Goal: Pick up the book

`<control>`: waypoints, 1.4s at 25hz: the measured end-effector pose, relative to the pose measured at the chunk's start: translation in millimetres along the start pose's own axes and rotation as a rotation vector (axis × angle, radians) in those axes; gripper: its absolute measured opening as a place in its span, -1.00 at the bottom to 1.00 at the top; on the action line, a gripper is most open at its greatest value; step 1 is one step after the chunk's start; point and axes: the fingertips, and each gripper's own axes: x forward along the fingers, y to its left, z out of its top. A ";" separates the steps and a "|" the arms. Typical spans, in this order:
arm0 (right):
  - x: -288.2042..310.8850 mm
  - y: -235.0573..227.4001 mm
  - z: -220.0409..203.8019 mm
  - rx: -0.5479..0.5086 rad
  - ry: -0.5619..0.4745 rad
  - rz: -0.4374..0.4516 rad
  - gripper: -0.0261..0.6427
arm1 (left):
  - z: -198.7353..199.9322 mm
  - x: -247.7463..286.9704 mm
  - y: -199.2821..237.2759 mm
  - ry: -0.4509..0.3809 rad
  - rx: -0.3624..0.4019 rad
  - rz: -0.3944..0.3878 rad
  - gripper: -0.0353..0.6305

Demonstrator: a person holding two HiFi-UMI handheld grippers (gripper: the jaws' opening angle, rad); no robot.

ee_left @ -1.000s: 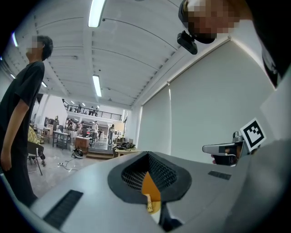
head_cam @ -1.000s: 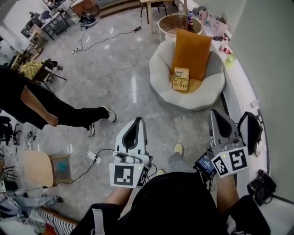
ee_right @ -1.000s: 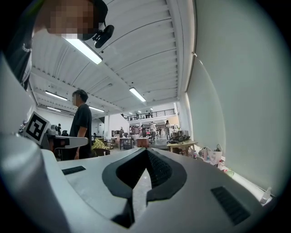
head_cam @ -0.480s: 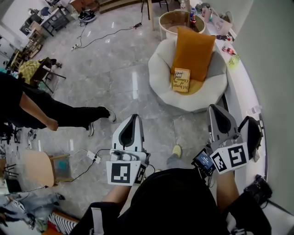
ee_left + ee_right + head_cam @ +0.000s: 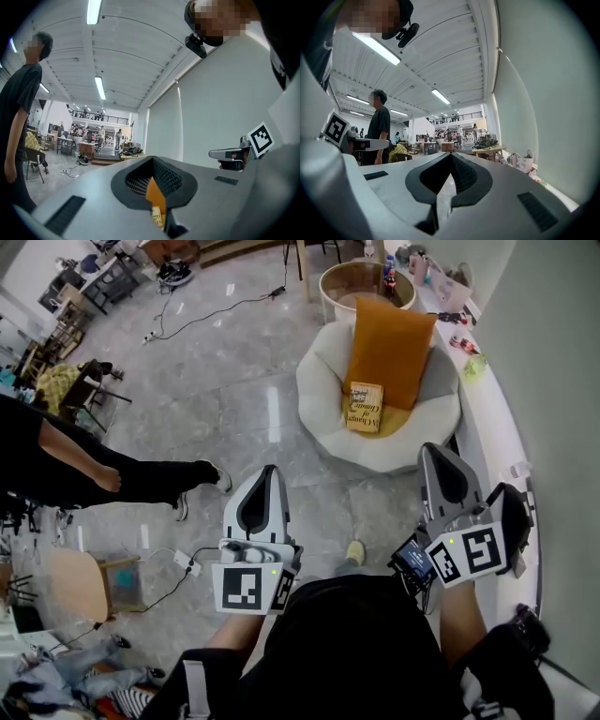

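Note:
The book [image 5: 365, 407], yellow with dark lettering, lies on the seat of a white round armchair [image 5: 328, 404] and leans against an orange cushion [image 5: 389, 338]. Both grippers are held level over the floor, well short of the chair. My left gripper [image 5: 266, 474] is shut and empty, and it points at the chair's left front. My right gripper [image 5: 435, 452] is also shut and empty, just below the chair's right side. In the left gripper view, the book [image 5: 158, 216] and cushion [image 5: 154, 194] show through the narrow slit between the closed jaws of the left gripper [image 5: 153, 164]. The right gripper [image 5: 451, 158] view shows only floor through the slit.
A person in black [image 5: 75, 465] stands on the grey tiled floor at the left. A wooden stool [image 5: 80, 582] and a power strip with cables [image 5: 187, 559] lie lower left. A round wooden table [image 5: 361, 282] stands behind the chair. A white ledge [image 5: 487, 418] with bottles runs along the right wall.
Both grippers have moved forward toward the armchair, and the chair with the book sits closer to them in the head view. The bystander's legs have shifted slightly.

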 end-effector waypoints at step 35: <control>5.9 -16.3 2.3 -0.006 -0.020 0.031 -0.91 | 15.0 10.8 -19.6 -0.014 0.042 0.019 -0.87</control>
